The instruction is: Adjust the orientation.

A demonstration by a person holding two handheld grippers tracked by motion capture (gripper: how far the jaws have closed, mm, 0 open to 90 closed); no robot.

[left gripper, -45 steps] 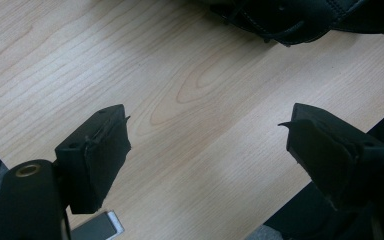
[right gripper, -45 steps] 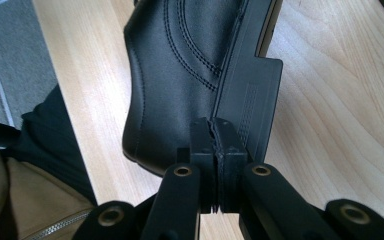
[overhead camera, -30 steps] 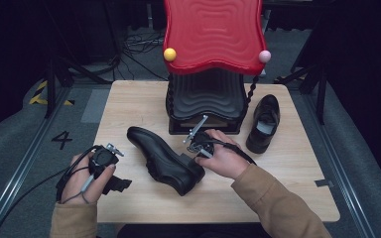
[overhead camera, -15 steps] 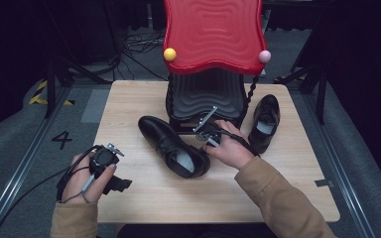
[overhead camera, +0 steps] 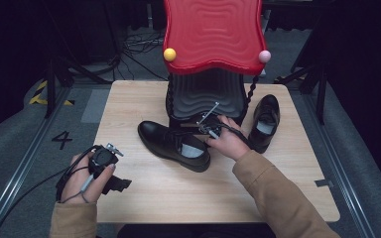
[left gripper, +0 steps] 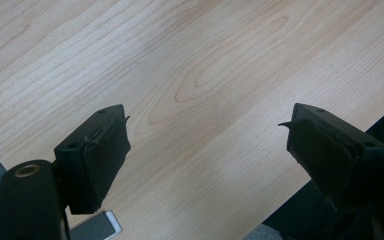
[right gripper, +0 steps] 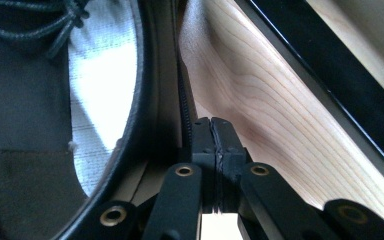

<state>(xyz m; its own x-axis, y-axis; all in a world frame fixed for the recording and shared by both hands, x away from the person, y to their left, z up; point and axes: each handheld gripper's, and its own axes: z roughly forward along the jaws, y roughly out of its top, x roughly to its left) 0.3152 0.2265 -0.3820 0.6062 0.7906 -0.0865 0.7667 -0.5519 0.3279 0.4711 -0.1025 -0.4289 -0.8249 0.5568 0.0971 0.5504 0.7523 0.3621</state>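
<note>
Near shoe [overhead camera: 174, 145] shifted rackward — two shoes, far shoe [overhead camera: 265, 122] upright.

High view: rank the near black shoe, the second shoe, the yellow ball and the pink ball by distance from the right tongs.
1. Near black shoe, beside the right tongs.
2. Second shoe, at the table's right.
3. Pink ball, on the red top's right corner.
4. Yellow ball, left corner.

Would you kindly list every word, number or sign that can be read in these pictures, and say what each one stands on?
"4": a dark numeral on the grey floor, left of the table in the high view.
Yellow and black hazard stripes on the floor farther back: a marking, no words.
Nothing readable shows on either black shoe or on the red stand.
</note>
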